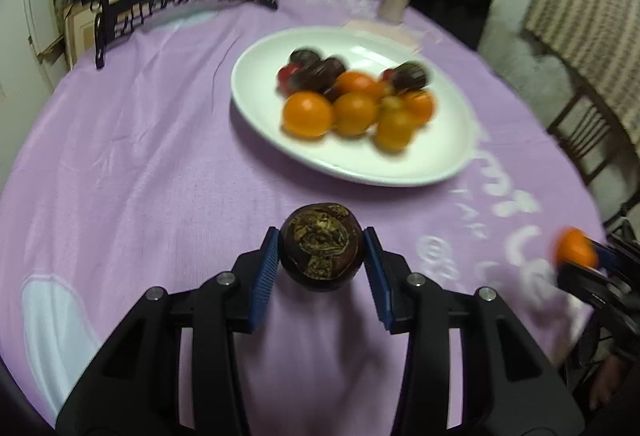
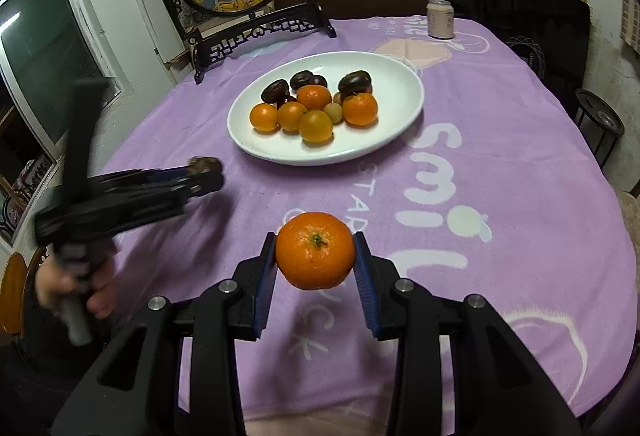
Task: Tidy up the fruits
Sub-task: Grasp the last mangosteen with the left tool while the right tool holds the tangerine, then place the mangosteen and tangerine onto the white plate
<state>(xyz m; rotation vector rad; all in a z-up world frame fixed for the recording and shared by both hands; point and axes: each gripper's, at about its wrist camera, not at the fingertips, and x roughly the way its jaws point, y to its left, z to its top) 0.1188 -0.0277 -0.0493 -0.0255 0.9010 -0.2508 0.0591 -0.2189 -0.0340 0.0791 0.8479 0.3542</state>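
Between the blue pads of the left gripper [image 1: 321, 248] sits a dark brown fruit [image 1: 321, 245], clamped above the purple cloth [image 1: 140, 156]; the right gripper [image 2: 315, 252] likewise clasps an orange [image 2: 315, 250]; ahead of both lies the white plate [image 2: 404, 84] of sorted fruit; advisably, each load descends onto bare plate beside its own kind before the jaws widen, lest piled fruit roll.

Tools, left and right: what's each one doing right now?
Left tool: closed on a dark brown fruit.
Right tool: closed on an orange.
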